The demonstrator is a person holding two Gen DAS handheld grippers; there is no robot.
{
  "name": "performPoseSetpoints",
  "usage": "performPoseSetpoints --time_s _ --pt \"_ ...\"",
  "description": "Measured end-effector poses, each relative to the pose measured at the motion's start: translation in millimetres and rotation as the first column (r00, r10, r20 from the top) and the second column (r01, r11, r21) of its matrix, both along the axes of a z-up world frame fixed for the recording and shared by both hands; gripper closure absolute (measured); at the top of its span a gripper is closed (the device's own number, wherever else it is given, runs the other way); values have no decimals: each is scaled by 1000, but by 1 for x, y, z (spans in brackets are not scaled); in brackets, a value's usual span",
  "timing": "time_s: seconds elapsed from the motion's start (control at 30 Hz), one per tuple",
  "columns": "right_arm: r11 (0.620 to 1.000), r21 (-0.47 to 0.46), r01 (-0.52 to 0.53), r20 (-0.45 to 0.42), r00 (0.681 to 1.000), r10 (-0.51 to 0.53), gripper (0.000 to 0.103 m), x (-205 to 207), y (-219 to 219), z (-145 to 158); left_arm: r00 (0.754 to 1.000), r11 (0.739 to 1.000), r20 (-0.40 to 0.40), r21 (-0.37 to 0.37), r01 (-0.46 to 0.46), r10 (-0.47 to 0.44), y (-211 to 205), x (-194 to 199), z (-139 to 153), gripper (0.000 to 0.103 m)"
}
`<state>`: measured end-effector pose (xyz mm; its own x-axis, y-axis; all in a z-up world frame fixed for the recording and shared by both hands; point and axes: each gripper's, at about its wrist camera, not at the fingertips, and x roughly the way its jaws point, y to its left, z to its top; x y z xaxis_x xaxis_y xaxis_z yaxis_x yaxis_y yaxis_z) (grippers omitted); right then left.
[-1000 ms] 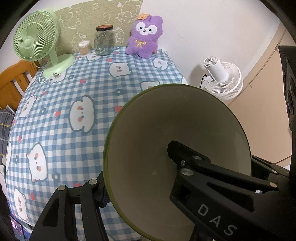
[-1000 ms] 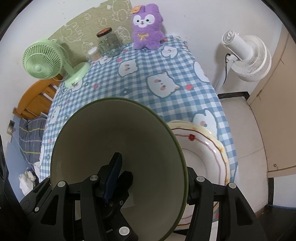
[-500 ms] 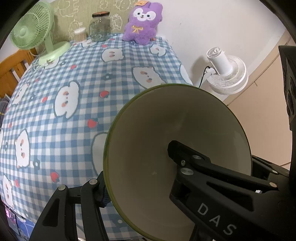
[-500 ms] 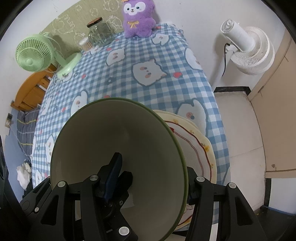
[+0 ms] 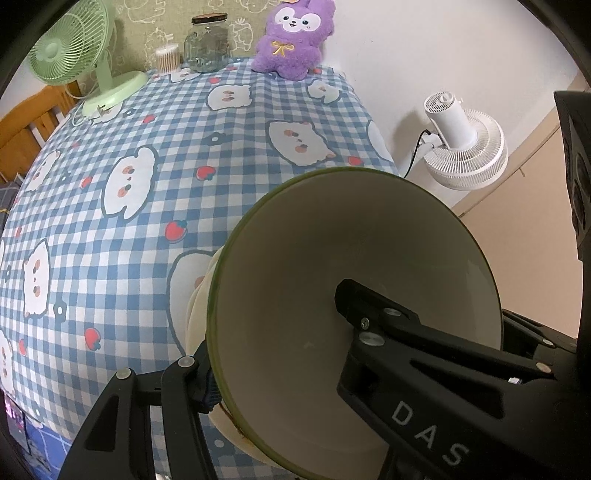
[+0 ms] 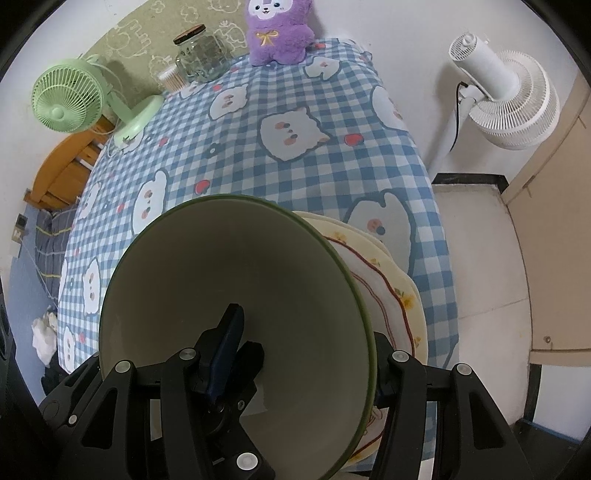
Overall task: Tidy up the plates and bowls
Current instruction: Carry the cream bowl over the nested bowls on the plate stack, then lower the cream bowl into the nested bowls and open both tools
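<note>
Bowl: our wide green-rimmed cream ceramic bowl [image 6: 236, 295], glossy, over the cream red-lined plates [image 6: 391, 291].
Tools: left tool [image 5: 280, 354] and right tool [image 6: 306, 350] each pinching its rim.

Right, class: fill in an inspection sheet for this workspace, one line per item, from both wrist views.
Surface: table under blue checked cloth.
Job's things: green-rimmed bowl held above cream plates stacked near the table edge.
Clutter: green fan, glass jar, purple plush, cotton-swab tub.
Grippers: left tool and right tool each clamp the bowl's rim.
Cables: black cord on the white fan.
Surroundings: wooden chair, white wall.
</note>
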<state>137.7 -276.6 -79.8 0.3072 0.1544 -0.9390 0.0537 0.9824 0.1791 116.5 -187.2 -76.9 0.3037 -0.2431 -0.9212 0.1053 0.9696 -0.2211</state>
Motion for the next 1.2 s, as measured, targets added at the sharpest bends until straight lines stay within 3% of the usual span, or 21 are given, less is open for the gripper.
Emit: performPoseSetpoints --time_s 0.4,0.47,0.53,0.7,0.93,1.2 --pt "1000 3 -14 25 1000 13 38 -2 2 4 1000 1000 13 10 -3 3 2 -1 2 38" --pt "1000 -9 -20 42 999 20 34 -3 4 8 1000 1000 26 15 -6 5 3 -1 5 33" --pt "999 -20 -29 59 998 30 30 -5 7 14 998 1000 56 26 -1 0 3 -3 11 22" --pt "997 -72 -9 121 993 18 16 -13 10 32 993 998 117 57 9 -15 9 -6 26 11" --pt "990 -137 31 208 978 -2 16 -29 20 63 983 998 176 54 40 -49 19 -13 48 8" --pt "988 -144 63 322 947 -14 15 -54 47 102 959 997 279 73 35 -54 44 -32 84 4"
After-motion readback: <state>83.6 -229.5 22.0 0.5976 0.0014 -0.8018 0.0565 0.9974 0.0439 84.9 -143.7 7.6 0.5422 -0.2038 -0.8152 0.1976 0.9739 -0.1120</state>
